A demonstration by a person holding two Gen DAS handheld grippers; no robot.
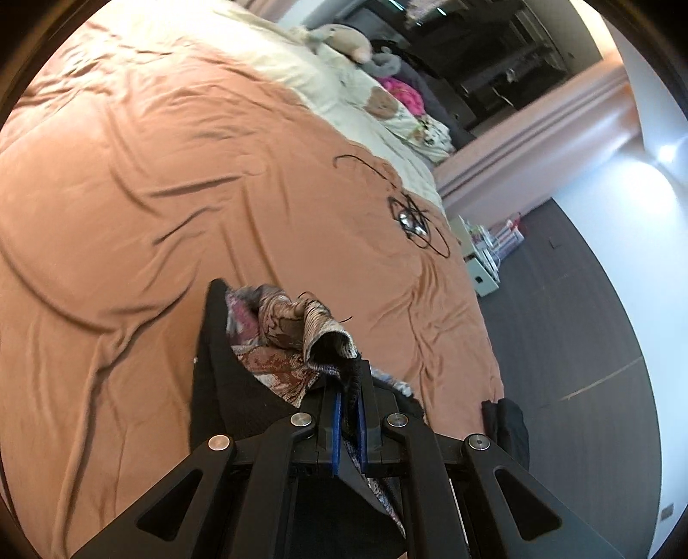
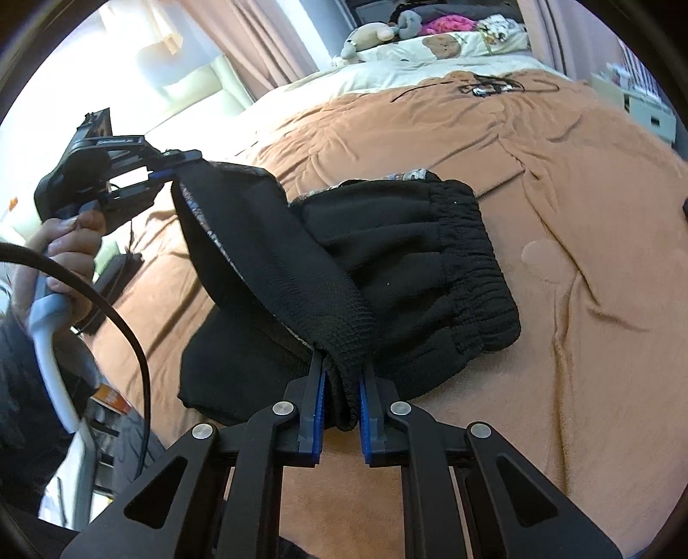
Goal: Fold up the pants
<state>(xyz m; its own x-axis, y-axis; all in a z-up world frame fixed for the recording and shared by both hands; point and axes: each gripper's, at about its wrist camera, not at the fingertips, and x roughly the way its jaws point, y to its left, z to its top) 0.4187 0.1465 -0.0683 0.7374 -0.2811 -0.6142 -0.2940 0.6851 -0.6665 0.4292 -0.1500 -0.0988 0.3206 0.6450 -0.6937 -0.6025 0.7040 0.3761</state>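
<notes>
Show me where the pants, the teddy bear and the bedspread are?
pants (image 2: 408,241): right wrist view, on the black fabric beside the elastic waistband.
teddy bear (image 2: 370,34): right wrist view, on its pale body near the pillows.
bedspread (image 1: 129,172): left wrist view, on a bare orange stretch.

bed (image 2: 580,301) | orange cover | on it: black pants (image 2: 430,258), plush toys (image 2: 374,36)

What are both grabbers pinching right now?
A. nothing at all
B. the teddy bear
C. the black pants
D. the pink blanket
C. The right gripper is shut on a ribbed black edge of the pants, and the left gripper is clamped on another part of the same pants above the orange bedspread.
</notes>
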